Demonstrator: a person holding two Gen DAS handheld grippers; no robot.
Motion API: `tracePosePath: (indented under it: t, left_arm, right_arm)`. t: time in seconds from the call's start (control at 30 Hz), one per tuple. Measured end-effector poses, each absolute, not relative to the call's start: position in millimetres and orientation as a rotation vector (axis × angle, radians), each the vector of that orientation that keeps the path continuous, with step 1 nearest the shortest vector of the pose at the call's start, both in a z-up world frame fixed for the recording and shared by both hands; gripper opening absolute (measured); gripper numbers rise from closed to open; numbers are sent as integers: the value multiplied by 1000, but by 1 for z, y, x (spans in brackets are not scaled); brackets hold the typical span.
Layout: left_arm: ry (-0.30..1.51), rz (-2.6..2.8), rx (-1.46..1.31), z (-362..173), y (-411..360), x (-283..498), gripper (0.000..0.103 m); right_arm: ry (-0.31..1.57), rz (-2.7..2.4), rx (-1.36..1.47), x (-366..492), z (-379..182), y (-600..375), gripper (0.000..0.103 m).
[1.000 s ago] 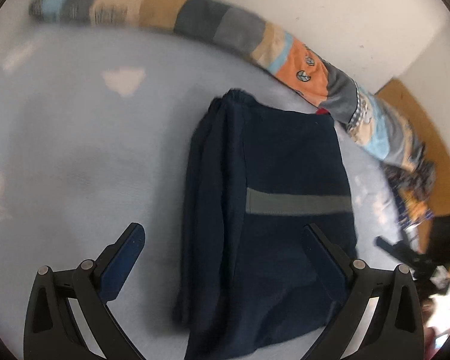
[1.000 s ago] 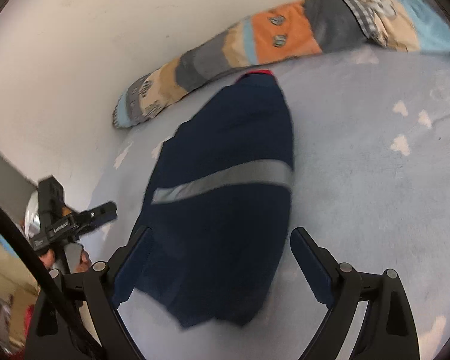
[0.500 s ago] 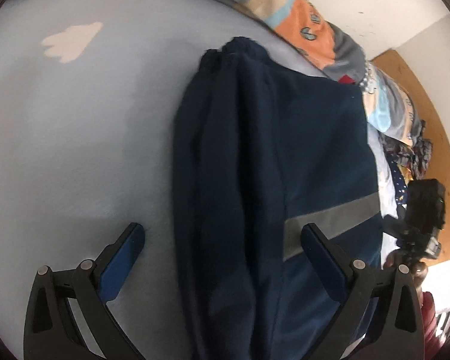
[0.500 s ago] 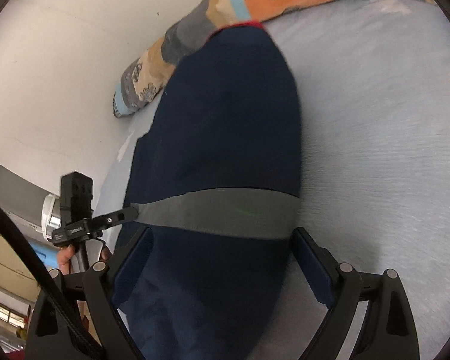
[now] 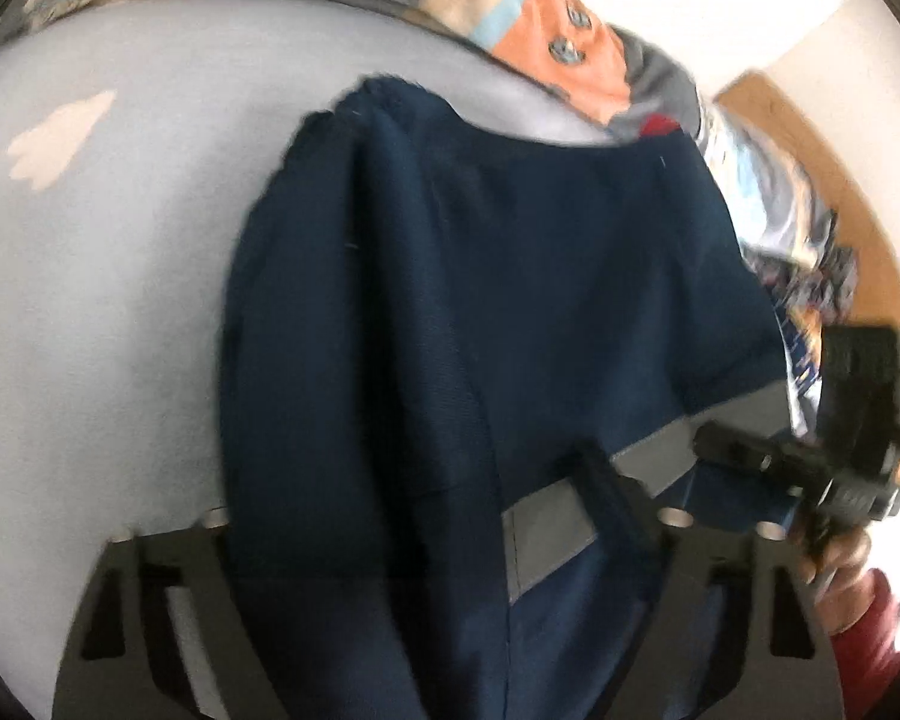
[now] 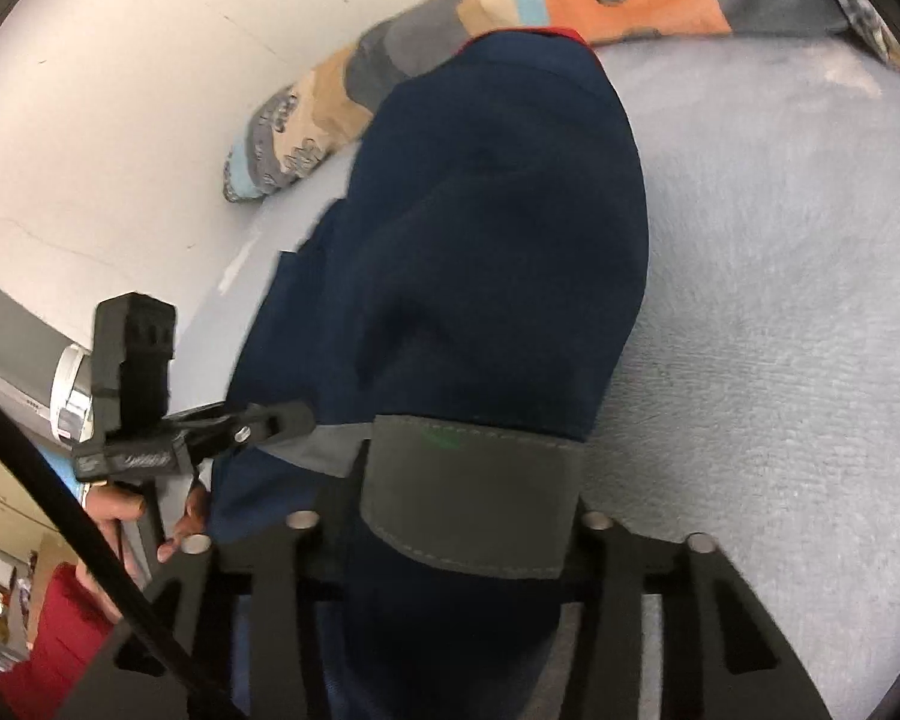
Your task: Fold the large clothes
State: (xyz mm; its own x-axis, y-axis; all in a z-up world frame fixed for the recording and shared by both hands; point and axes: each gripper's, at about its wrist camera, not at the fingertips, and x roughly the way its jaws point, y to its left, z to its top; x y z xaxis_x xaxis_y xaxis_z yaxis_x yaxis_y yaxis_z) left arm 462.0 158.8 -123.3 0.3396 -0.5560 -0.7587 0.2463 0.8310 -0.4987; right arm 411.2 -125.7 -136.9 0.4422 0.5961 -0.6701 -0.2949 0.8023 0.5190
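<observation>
A navy garment [image 5: 510, 276] with a grey stripe [image 5: 648, 462] lies lengthwise on the light blue bed [image 5: 102, 312]. My left gripper [image 5: 408, 498] is at its near end with its jaws closing. The cloth lies between them and drapes over the left finger, and the right finger [image 5: 612, 498] rests on the fabric. In the right wrist view the garment [image 6: 498, 228] bunches up between the closing jaws of my right gripper [image 6: 468, 516], with the grey stripe [image 6: 468, 492] curled over them. Each gripper shows in the other's view, the right gripper [image 5: 750, 468] and the left gripper [image 6: 270, 420], both at the garment's near edge.
A patchwork bolster [image 5: 546, 42] runs along the bed's far edge by the white wall [image 6: 120, 90], touching the garment's far end. A person's hand [image 5: 834, 564] with a red sleeve [image 6: 60, 630] holds a gripper. Patterned clothes [image 5: 810, 276] pile at the right.
Both grippers moved forward and down onto the garment's near end. Their jaws narrowed, the right one more, and the cloth now bunches between them.
</observation>
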Motion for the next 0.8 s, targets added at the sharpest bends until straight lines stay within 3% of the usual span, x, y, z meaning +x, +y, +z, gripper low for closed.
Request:
tracePosePath:
  t: [0.07, 0.13, 0.37, 0.7, 0.8]
  left_arm:
    - [1099, -542, -357, -122, 168, 457, 56]
    - [1111, -558, -376, -122, 173, 450, 53]
    - [1143, -595, -290, -111, 139, 402, 53]
    - [1119, -575, -95, -110, 64, 265, 53]
    - [1080, -486, -63, -115, 58, 256, 57]
  right_arm:
    - [952, 565, 363, 399, -132, -128, 40]
    - [949, 559, 368, 388, -127, -129, 39]
    - [1003, 557, 370, 332, -111, -136, 36]
    - [1076, 534, 333, 229, -123, -182, 36]
    - [1105, 489, 347, 234, -149, -189, 47]
